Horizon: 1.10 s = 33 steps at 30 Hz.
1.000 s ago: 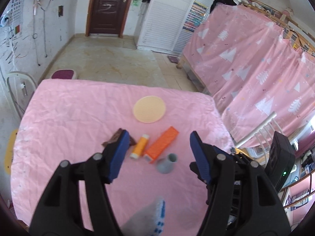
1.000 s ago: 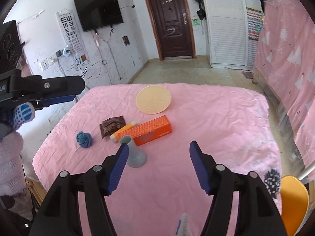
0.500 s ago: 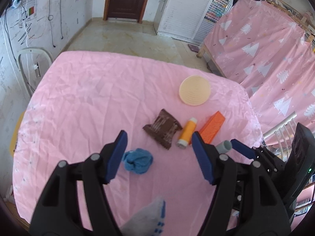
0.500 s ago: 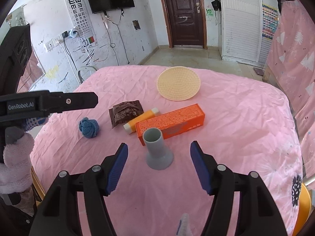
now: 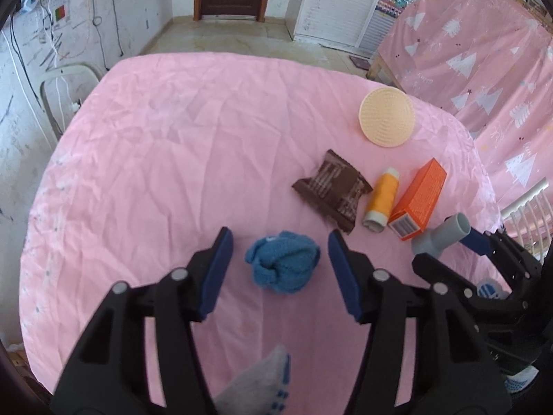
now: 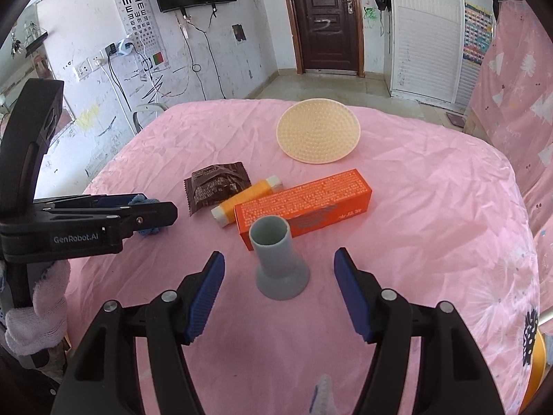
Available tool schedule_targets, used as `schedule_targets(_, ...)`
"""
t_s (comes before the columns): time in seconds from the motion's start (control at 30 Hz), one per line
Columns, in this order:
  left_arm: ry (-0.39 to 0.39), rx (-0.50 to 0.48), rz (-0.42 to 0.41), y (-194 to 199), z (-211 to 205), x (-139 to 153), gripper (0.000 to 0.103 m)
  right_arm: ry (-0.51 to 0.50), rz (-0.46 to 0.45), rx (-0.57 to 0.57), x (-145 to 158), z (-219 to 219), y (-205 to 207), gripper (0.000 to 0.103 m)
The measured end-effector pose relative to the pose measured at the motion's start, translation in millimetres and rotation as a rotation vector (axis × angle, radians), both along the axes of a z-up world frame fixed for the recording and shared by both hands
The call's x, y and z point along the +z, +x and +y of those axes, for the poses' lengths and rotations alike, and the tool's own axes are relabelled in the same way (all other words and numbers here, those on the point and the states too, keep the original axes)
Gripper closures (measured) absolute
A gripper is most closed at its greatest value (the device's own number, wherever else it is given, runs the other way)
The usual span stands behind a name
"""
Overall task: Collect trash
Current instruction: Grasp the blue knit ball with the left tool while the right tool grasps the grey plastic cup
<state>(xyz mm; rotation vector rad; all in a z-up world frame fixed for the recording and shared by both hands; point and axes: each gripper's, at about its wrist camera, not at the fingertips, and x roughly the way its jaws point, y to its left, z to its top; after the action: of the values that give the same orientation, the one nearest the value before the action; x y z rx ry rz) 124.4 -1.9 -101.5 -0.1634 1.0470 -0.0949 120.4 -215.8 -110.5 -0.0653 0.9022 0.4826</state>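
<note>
A blue knitted ball (image 5: 282,264) lies on the pink table cloth (image 5: 155,159), and my open left gripper (image 5: 280,242) straddles it, a finger on each side. A brown wrapper (image 5: 331,190), an orange thread spool (image 5: 382,199) and an orange box (image 5: 420,199) lie to its right. A grey funnel-shaped tube (image 6: 276,256) stands upright between the fingers of my open right gripper (image 6: 278,263). In the right wrist view the wrapper (image 6: 216,186), spool (image 6: 247,195) and box (image 6: 304,204) lie just beyond the tube, and the left gripper (image 6: 148,212) hides most of the ball.
A round peach-coloured mat (image 6: 318,135) lies at the far side of the table. A white chair (image 5: 65,83) stands by the table's left edge. Pink patterned curtains (image 5: 484,52) hang to the right. The table's right edge (image 6: 525,242) is near.
My left gripper has swung left from the tube and box and come down around the blue ball. My right gripper has moved closer, and the grey tube now stands between its fingers.
</note>
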Motion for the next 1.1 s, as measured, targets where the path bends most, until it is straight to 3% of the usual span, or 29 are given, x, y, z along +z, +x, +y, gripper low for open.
schedule_targets(0.17,0.023,-0.013,-0.008,-2.2,-2.3,-0.3,0.072,-0.008,0.005,-0.004,-1.8,5.9,2.3,0.056)
schedule_targets(0.33,0.061,-0.025,-0.026,-5.3,-8.6,-0.2,0.077,-0.024,0.009,-0.022,-3.1,7.6,4.8,0.064)
schedule_targets(0.37,0.068,-0.023,-0.031,-5.6,-10.1,-0.4,0.077,-0.034,0.004,-0.026,-3.2,8.7,4.1,0.069)
schedule_targets(0.4,0.072,-0.020,-0.032,-5.4,-11.9,-0.6,0.077,-0.048,-0.005,-0.035,-3.3,8.9,3.6,0.081)
schedule_targets(0.77,0.070,-0.025,-0.088,-18.8,-19.3,20.6,0.077,0.010,-0.057,-0.073,9.3,-2.2,-2.6,0.081)
schedule_targets(1.1,0.063,-0.068,-0.150,-27.7,-45.9,47.7,0.077,0.057,-0.145,-0.154,39.0,-44.7,-20.4,0.081)
